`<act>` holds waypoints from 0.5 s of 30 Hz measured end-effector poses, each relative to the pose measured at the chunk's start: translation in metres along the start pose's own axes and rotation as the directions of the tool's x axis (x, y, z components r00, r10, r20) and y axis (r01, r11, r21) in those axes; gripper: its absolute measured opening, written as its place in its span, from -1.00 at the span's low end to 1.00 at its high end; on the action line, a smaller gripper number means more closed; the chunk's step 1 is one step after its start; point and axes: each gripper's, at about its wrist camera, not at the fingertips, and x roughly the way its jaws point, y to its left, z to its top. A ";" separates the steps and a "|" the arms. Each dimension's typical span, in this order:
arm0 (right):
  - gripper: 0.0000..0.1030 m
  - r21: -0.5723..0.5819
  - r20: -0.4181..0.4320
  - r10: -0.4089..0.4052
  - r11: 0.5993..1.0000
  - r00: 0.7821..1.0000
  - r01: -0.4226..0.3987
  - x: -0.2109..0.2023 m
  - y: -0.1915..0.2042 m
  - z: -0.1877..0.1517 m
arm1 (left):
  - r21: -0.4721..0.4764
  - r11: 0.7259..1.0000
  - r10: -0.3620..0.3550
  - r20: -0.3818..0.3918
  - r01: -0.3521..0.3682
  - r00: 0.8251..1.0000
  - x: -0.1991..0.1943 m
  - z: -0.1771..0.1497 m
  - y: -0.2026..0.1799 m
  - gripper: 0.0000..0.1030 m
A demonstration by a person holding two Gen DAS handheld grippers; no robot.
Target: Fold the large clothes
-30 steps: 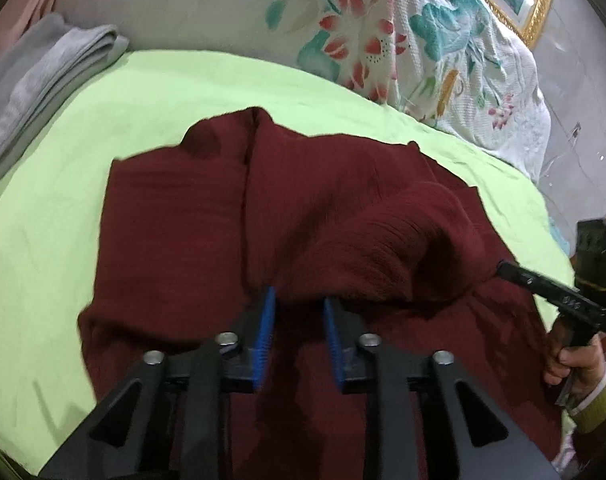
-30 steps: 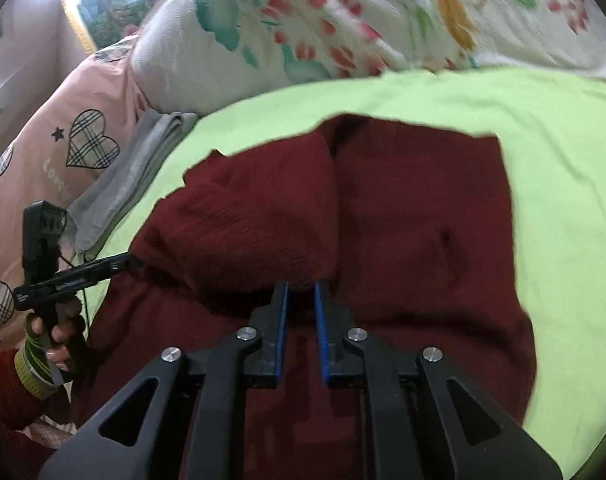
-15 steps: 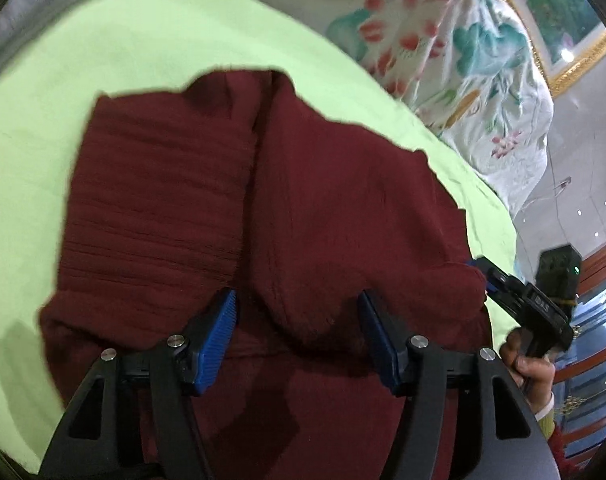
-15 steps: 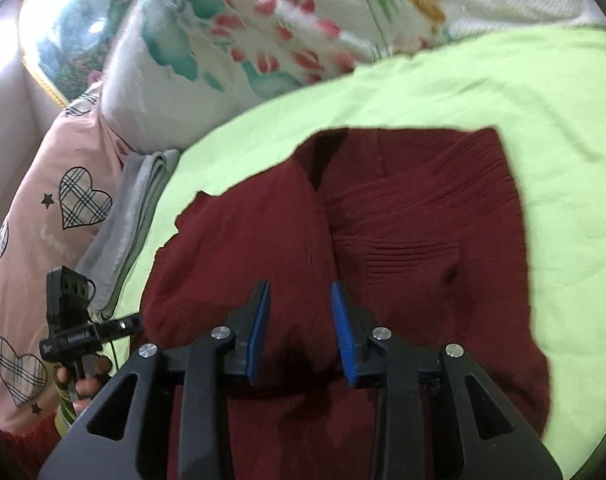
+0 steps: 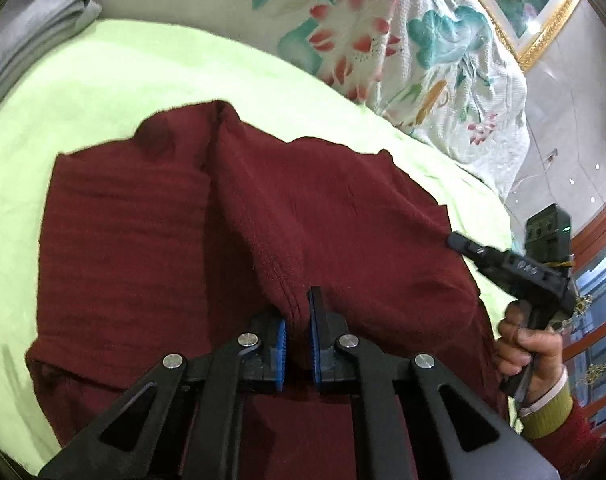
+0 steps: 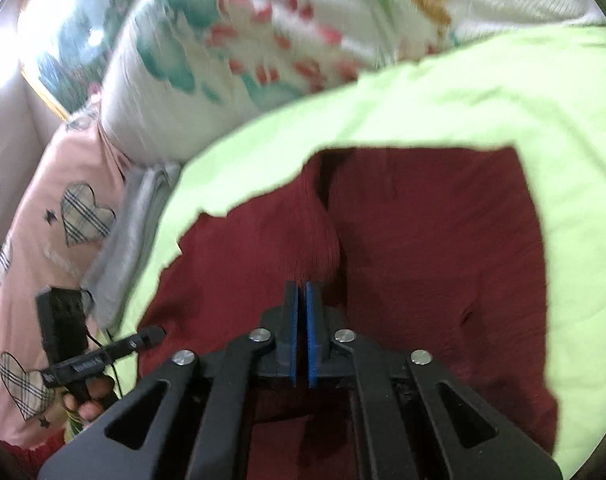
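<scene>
The dark red knit garment [image 5: 327, 216] lies spread on the light green bed sheet [image 5: 103, 92], its long axis running away from both cameras toward the floral quilt [image 5: 403, 40]; a raised fold goes along its middle. The left gripper [image 5: 297, 340] has its blue pads [image 5: 280, 342] closing on the near end of this fold, with a ribbed edge of the cloth pinched between them. The right gripper [image 6: 301, 332] has its pads together; in this blurred view it seems that they hold a thin edge of the same fold, but this is not sure. Both grippers are at the near hem, so the far neck end lies straight ahead of them; the left one looks closer to the middle ridge. No container is in view; only a folded grey cloth [image 5: 31, 36] rests beside the sheet.
</scene>
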 end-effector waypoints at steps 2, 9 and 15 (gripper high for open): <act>-0.89 -0.013 -0.015 0.009 1.000 1.000 -0.009 0.001 0.001 0.003 | 0.000 1.000 0.023 -0.017 -0.023 1.000 0.004 -0.001 0.004 -0.84; -0.34 0.059 -0.037 -0.004 0.998 0.999 0.006 0.021 -0.011 -0.002 | -0.051 0.998 0.045 -0.019 -0.046 0.999 0.007 -0.012 0.032 -0.85; -0.35 0.115 -0.079 -0.022 0.993 0.997 0.031 0.037 -0.021 -0.012 | -0.070 0.997 0.043 -0.010 -0.044 0.999 0.007 -0.012 0.033 -0.86</act>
